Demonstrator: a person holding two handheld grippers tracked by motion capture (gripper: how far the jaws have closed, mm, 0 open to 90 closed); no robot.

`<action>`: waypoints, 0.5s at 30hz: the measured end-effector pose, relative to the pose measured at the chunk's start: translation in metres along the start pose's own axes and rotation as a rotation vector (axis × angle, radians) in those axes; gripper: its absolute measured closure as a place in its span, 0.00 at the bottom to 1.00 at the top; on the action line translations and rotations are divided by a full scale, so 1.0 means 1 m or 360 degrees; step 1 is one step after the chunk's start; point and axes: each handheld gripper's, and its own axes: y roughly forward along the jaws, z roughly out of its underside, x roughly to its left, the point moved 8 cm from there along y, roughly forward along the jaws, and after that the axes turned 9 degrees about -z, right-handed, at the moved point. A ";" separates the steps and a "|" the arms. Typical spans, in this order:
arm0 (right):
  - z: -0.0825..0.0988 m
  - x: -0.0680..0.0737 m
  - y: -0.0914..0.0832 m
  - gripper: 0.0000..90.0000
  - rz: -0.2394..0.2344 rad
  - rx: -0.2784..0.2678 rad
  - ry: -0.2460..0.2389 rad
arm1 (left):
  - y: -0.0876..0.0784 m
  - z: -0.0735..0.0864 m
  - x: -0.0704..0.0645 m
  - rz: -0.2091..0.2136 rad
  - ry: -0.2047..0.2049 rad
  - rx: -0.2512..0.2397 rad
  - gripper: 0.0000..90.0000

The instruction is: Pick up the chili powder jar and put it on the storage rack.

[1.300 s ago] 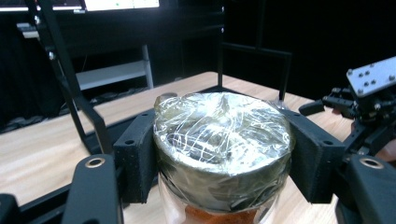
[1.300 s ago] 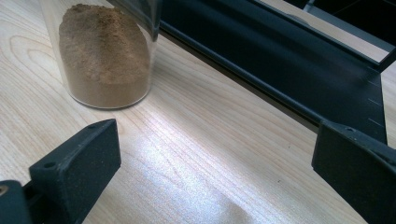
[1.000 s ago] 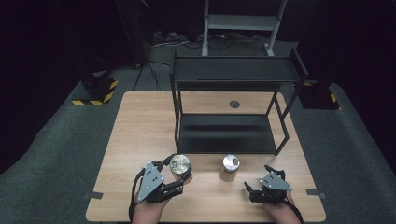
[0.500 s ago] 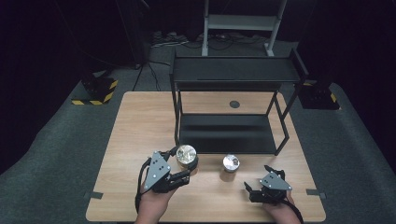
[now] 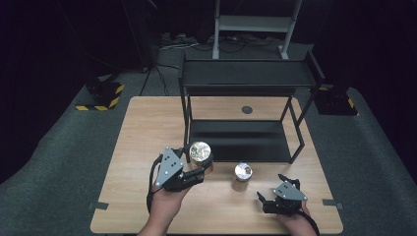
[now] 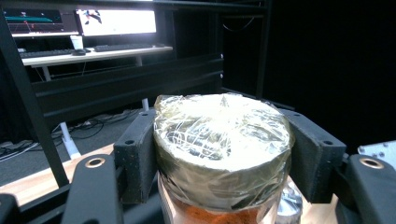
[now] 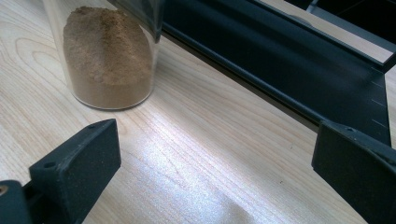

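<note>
So the left hand-held gripper (image 5: 196, 169) has its jaws clamped on a jar (image 5: 200, 156) with a shiny, plastic-wrapped lid. In the left gripper view you can see both black pads pressed flat against the sides of that lid (image 6: 219, 140), one each side, and there's orange-brown powder visible in the glass below. From the high view the jar sits just off the front left leg of the black shelf rack (image 5: 246, 118), right at the edge of its lower shelf, and it looks tilted a bit toward the camera. Can't tell for sure whether its base is touching the counter (image 5: 142, 128) or not.

The right hand-held gripper (image 5: 269, 189) is sitting low at the front right of the counter with its jaws spread wide and nothing between them, just bare wood showing in the right gripper view. Ahead of it in that view is a second jar (image 7: 109, 56), clear glass with brown powder piled inside, standing upright on the counter just beside the rack's lower shelf. In the high view that second jar is between the two grippers, near the held one but not touching it.
</note>
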 end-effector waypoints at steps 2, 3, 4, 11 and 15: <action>0.000 0.000 0.000 0.00 -0.0001 0.0000 0.0002 | 0.003 -0.004 0.001 -0.0005 0.0004 -0.0005 0.38; 0.000 0.000 0.000 0.00 -0.0001 0.0000 0.0003 | 0.004 -0.005 0.002 -0.0006 0.0005 -0.0008 0.38; 0.000 0.000 0.000 0.00 0.0000 0.0000 0.0004 | 0.006 -0.007 0.002 -0.0008 0.0000 -0.0011 0.38; 0.000 -0.001 0.000 0.00 -0.0005 -0.0002 0.0013 | 0.015 -0.019 0.005 -0.0026 0.0017 -0.0015 0.38; 0.000 -0.001 0.000 0.00 -0.0003 -0.0005 0.0008 | 0.020 -0.024 0.008 -0.0025 0.0000 -0.0047 0.38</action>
